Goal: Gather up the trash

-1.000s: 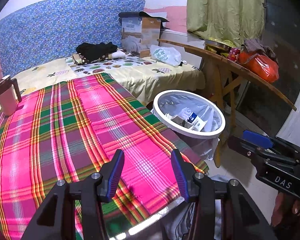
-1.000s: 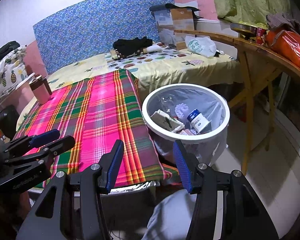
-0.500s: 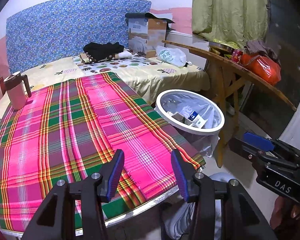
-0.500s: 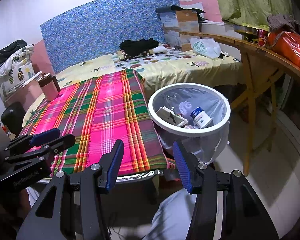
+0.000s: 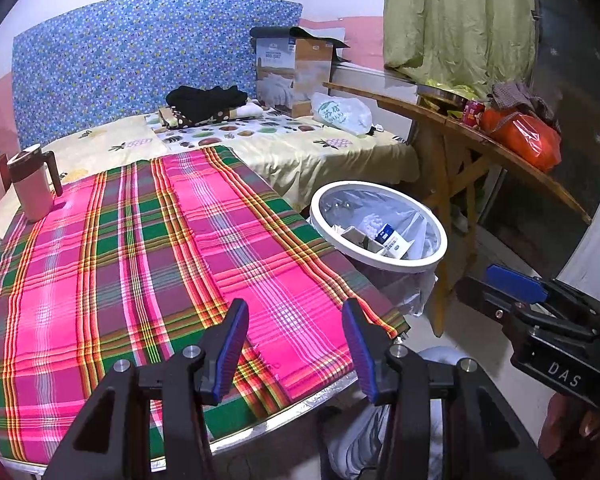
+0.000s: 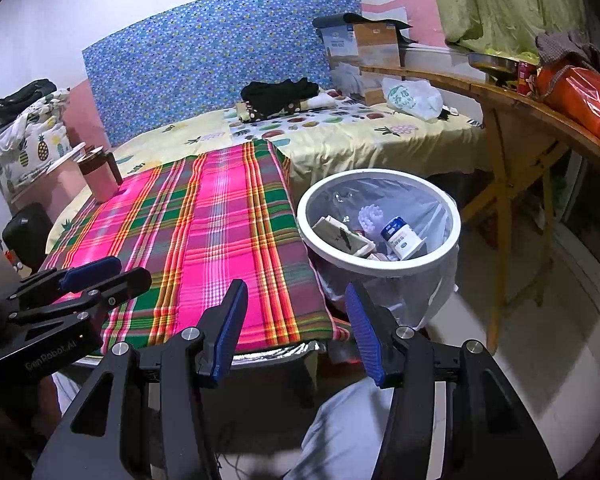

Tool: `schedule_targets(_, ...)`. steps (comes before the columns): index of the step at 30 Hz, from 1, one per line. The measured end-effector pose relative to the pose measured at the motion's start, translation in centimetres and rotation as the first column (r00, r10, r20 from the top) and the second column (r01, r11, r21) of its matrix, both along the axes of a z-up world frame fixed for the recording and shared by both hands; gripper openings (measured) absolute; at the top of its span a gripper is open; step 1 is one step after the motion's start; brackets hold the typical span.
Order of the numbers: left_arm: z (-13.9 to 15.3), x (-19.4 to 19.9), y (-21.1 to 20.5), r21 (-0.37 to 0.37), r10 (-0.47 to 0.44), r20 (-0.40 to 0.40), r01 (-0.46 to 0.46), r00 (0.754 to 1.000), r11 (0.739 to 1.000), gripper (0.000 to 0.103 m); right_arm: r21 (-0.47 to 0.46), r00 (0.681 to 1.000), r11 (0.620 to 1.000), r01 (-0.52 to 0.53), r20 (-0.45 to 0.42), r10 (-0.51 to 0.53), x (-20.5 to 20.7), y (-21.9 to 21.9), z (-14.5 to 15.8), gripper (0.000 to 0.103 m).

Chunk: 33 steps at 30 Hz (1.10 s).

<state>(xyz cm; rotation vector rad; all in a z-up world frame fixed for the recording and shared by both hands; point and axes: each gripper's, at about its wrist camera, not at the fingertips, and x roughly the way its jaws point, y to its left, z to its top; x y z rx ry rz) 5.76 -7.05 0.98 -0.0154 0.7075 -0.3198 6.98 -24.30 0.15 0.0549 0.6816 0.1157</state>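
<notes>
Trash: several pieces lie inside the bin [image 6: 380, 268], which stands on the floor just beside the right edge of the table [image 6: 276, 354]. I count a flat carton [image 6: 342, 236], a white bottle [image 6: 400, 238] with a blue cap, and a pale knobbly lump [image 6: 370, 216]; more may be underneath, too jumbled to tell.
Bin: one, round, white rim, lined with a clear bag.
Table: one, covered by a pink and green plaid cloth [image 5: 140, 264]. The only thing standing on it is one pink mug [image 5: 34, 186] with a dark lid, at the far left corner. No loose trash shows on the cloth.
Progress: by my reading, the collecting looks finished or nearly so, since the cloth is bare and the bin is holding the pieces. Whether the mug counts as trash is doubtful.
Left claw [image 5: 296, 350]: empty, fingers spread apart, hovering over the near edge of the table.
Right claw [image 6: 296, 330]: empty, fingers spread apart, near the table's right corner, close to the bin.
Claws counted: two, neither holding anything.
Further out: a bed [image 6: 340, 136] behind the table and a wooden shelf [image 6: 520, 108] on the right.
</notes>
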Motion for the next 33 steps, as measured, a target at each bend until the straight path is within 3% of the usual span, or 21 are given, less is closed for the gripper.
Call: schedule_targets(33, 0.07, -0.14, 0.01, -0.011, -0.012, -0.021, 0.012, 1.0, 1.0, 0.048, -0.001, 1.0, 1.0, -0.004, 0.003, 0.004, -0.08, 0.3, 0.13, 0.052)
